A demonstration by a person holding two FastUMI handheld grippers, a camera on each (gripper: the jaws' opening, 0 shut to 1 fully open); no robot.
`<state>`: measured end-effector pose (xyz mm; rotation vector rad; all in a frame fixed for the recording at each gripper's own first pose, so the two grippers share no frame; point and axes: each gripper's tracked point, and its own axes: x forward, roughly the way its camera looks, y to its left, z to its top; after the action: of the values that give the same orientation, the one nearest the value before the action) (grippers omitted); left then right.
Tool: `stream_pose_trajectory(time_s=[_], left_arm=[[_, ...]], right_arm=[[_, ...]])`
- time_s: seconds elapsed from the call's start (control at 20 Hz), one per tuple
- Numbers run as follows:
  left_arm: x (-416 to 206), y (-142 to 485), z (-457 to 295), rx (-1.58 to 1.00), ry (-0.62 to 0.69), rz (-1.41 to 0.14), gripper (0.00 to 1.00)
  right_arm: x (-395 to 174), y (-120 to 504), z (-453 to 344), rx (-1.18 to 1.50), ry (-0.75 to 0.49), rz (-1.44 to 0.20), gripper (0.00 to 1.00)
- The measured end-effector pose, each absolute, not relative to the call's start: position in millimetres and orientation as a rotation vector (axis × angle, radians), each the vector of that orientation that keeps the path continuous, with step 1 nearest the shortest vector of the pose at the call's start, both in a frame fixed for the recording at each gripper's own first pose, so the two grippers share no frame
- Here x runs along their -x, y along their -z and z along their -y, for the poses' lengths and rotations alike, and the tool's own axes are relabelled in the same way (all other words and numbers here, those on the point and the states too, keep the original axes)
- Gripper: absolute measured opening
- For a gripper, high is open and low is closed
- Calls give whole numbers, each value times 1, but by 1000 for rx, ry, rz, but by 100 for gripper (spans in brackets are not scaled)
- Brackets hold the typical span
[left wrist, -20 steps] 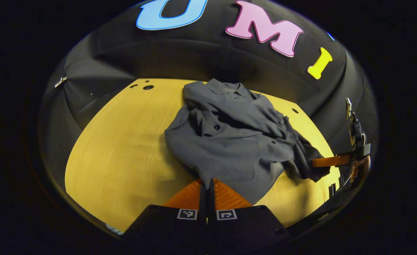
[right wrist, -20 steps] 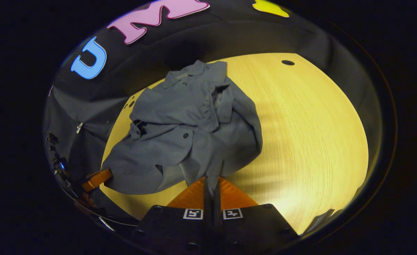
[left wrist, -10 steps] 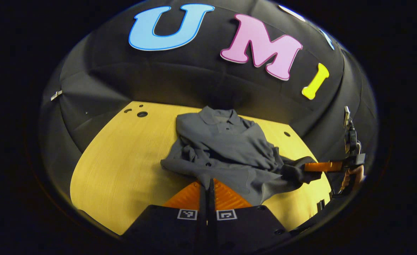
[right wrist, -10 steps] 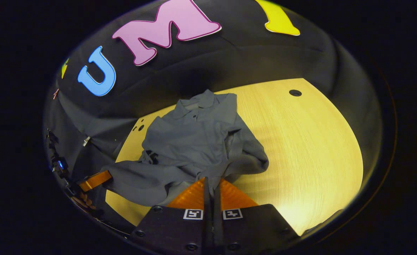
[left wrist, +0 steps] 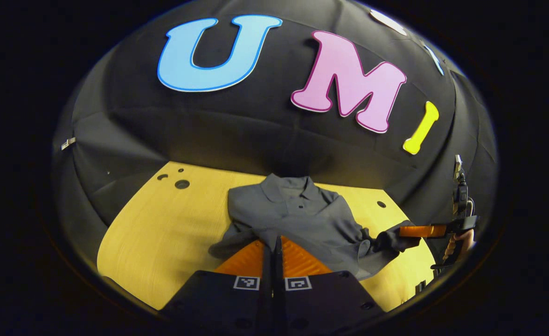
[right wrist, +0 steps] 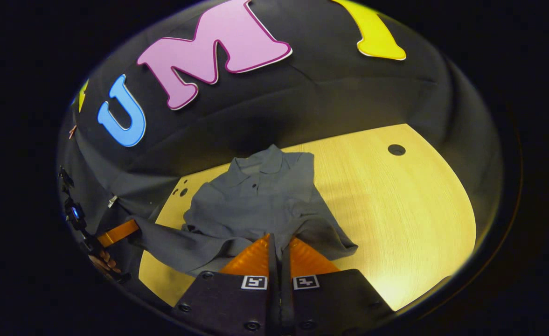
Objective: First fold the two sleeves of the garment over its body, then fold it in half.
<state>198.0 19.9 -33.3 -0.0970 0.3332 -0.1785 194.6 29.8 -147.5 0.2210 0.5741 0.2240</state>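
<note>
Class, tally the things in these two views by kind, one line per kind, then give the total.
Grey shirt: 1
Wooden table: 1
Tools: 2, the left tool and the right tool, each shut on the shirt's hem
Total: 4

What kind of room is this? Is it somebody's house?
Probably not a house. It looks like a small recording booth: a black cloth wall curves round a bare wooden table, and a grey shirt lies there, gripped by the left gripper and right gripper.

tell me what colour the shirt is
Plain dark grey shirt, no pattern; clearest in the right gripper view.
</note>
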Motion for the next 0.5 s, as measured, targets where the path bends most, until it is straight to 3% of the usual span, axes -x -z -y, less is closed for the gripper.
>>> stream_pose_trajectory(time_s=[0.5], left_arm=[[-318, 14, -32, 117, 151, -258, 5]], right_arm=[[-305, 125, -28, -231, -203, -461, 5]])
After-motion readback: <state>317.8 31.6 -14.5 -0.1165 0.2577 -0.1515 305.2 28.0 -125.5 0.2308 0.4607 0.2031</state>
